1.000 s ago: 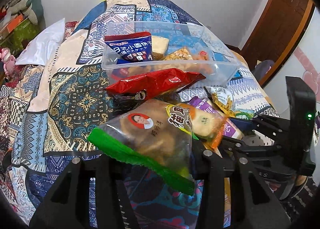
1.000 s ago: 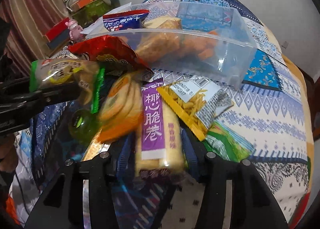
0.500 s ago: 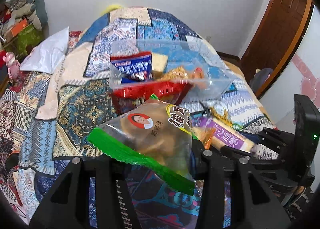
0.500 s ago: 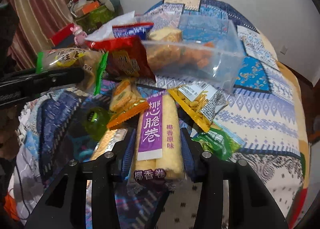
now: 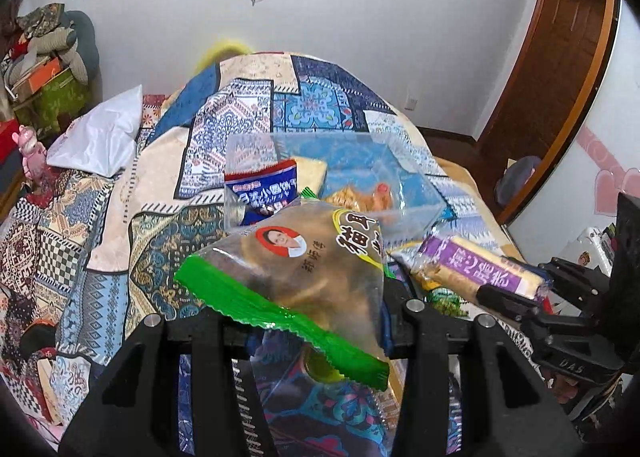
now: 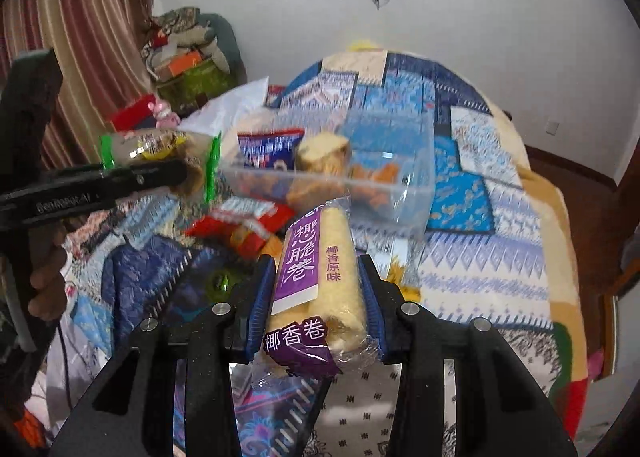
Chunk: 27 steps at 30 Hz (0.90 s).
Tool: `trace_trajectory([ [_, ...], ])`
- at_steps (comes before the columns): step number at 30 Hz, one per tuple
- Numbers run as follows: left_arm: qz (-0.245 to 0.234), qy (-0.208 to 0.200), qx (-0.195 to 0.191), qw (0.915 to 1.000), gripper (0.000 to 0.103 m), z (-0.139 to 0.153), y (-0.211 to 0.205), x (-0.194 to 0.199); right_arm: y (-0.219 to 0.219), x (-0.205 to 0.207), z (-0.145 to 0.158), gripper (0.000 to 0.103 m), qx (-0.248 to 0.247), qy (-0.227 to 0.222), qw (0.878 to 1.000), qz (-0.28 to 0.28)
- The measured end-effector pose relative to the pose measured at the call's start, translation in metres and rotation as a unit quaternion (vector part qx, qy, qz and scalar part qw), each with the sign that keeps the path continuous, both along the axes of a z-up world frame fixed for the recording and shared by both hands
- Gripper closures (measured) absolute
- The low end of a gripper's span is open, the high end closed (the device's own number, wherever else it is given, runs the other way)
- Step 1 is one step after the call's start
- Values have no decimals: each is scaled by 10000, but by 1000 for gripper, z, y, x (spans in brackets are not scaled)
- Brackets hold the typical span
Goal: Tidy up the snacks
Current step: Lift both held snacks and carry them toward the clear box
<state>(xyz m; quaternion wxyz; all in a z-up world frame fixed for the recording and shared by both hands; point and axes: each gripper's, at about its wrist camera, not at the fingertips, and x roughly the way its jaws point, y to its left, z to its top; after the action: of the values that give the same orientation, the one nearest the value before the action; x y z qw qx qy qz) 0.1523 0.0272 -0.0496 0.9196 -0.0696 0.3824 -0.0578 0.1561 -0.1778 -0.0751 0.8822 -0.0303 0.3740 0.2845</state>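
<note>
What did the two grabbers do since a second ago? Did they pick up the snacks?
Both rose off the bed with their snacks. The left gripper kept the green-edged snack bag and lifted it higher. The right gripper raised the purple-labelled roll pack, which had lain in the pile. The clear bin with its snacks, the red bag and the quilt stayed put.

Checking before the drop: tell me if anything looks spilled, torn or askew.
Nothing spilled or torn. The clear bin sits upright; loose packets, like the red packet, lie beside it, unsorted.
</note>
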Motion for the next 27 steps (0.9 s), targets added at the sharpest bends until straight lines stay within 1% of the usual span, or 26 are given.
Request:
trace_trajectory([
  [5, -9, -75, 35, 10000, 60, 6, -1, 14, 0, 15, 15, 65, 149, -189, 9996, -125],
  [10, -36, -94, 36, 9999, 60, 7, -1, 37, 1, 39, 19, 65, 235, -285, 9989, -277],
  [17, -118, -28, 109, 9999, 60, -5, -7, 73, 6, 76, 9, 65, 276, -260, 9985, -401],
  [27, -207, 158, 241, 9994, 60, -37, -14, 123, 21, 121, -13, 65, 216, -133, 9987, -448],
])
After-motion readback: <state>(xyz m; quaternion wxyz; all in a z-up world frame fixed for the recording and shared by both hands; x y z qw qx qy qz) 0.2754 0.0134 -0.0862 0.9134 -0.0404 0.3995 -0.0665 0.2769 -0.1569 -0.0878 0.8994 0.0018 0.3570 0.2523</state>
